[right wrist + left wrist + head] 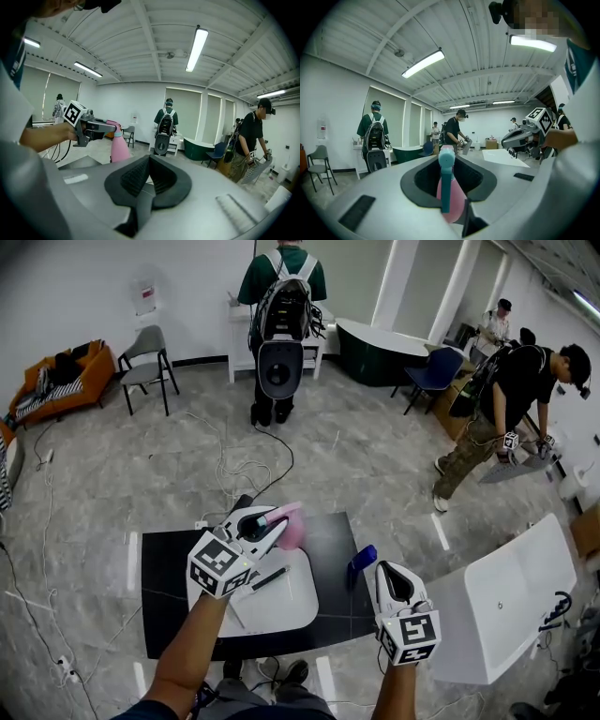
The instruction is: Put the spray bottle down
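Note:
A pink spray bottle point(292, 529) with a pale teal spray head hangs above the black table point(169, 615), and my left gripper point(281, 521) is shut on it. In the left gripper view the teal head point(446, 178) and the pink body point(453, 204) stand between the jaws. The right gripper view shows the bottle point(119, 149) upright under the left gripper point(89, 127). My right gripper point(380, 570) hovers over the table's right edge. Its pads point(140, 180) meet with nothing between them.
A white board point(295, 604) with a black pen point(270, 578) lies on the table under the bottle. A blue thing point(362, 562) sits just ahead of the right gripper. A white table point(506, 596) stands to the right. Two people point(281, 315) point(506, 399), a chair point(148, 357) and floor cables lie beyond.

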### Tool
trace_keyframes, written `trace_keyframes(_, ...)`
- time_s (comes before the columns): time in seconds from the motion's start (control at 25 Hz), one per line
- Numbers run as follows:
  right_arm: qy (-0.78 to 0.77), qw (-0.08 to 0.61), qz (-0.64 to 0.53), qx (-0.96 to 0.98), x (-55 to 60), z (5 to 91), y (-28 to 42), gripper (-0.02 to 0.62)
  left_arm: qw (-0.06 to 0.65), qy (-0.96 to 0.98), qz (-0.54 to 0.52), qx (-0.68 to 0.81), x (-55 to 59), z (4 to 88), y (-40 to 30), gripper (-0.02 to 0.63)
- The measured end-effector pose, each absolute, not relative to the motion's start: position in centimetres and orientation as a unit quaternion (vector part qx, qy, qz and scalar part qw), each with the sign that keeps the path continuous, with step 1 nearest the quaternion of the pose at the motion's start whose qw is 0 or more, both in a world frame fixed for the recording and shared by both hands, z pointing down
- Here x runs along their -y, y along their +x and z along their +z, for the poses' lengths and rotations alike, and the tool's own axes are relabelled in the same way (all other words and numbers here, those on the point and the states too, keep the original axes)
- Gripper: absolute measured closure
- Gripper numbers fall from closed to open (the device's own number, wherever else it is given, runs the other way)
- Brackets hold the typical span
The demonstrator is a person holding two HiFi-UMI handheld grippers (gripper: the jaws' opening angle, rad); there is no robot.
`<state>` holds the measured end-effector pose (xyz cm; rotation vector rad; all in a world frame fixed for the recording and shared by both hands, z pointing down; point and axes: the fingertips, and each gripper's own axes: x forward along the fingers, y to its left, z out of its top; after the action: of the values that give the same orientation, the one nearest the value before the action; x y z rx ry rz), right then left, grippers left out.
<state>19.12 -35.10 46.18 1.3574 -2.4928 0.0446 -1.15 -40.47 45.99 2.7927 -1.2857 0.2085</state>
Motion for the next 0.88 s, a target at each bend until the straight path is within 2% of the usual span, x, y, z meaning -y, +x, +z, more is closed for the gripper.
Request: trace_keyframes(0.88, 0.467, 0.183, 0.048, 0.864, 39.5, 53.4, 20.6, 0.586, 0.088, 0.886, 0.084, 0.447, 49.6, 56.9, -1.0, 0.526)
